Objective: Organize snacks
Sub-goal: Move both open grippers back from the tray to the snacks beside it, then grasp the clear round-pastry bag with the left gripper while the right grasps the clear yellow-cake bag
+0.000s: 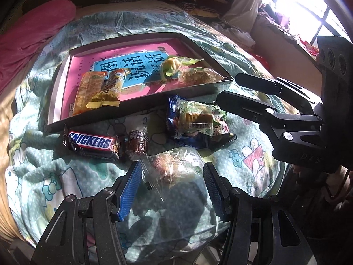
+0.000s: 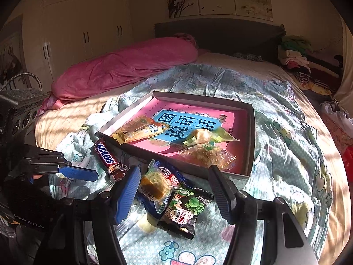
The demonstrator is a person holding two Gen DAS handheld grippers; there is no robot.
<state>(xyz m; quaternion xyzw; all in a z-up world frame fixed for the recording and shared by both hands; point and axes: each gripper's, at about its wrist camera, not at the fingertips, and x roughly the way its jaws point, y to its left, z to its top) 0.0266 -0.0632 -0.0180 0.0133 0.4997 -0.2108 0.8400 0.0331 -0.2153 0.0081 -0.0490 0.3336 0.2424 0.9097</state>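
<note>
Hovering over a rumpled pale-green cartoon-print quilt [image 1: 66,183] on the bed, the left tongs [image 1: 172,172] stood open, their blue ribbed pads on either side of a clear-wrapped brown cake [image 1: 174,167], which lay on the quilt; whether the pads touched the wrapper could not be told. The right tongs [image 2: 174,176] were open too, empty, above a heap of snacks: a clear packet with a brown cake [image 2: 154,187] on top of a dark-blue wrapper [image 2: 169,176] and a black-and-green cartoon packet [image 2: 187,212]. Just beside lay a brown Snickers bar [image 1: 90,143] touching a small dark-brown wrapped sweet [image 1: 138,143]. Farther off sat a shallow grey cardboard tray [image 2: 251,132] with a pink-and-blue printed floor. Inside it lay two orange-yellow packets [image 1: 97,90] side by side at one end, and a yellow-green wrapped pastry [image 1: 176,65] next to a clear-wrapped crumbly cake [image 1: 203,76] at the other. Beyond, a pink blanket [image 2: 123,66] stretched across the bed.
</note>
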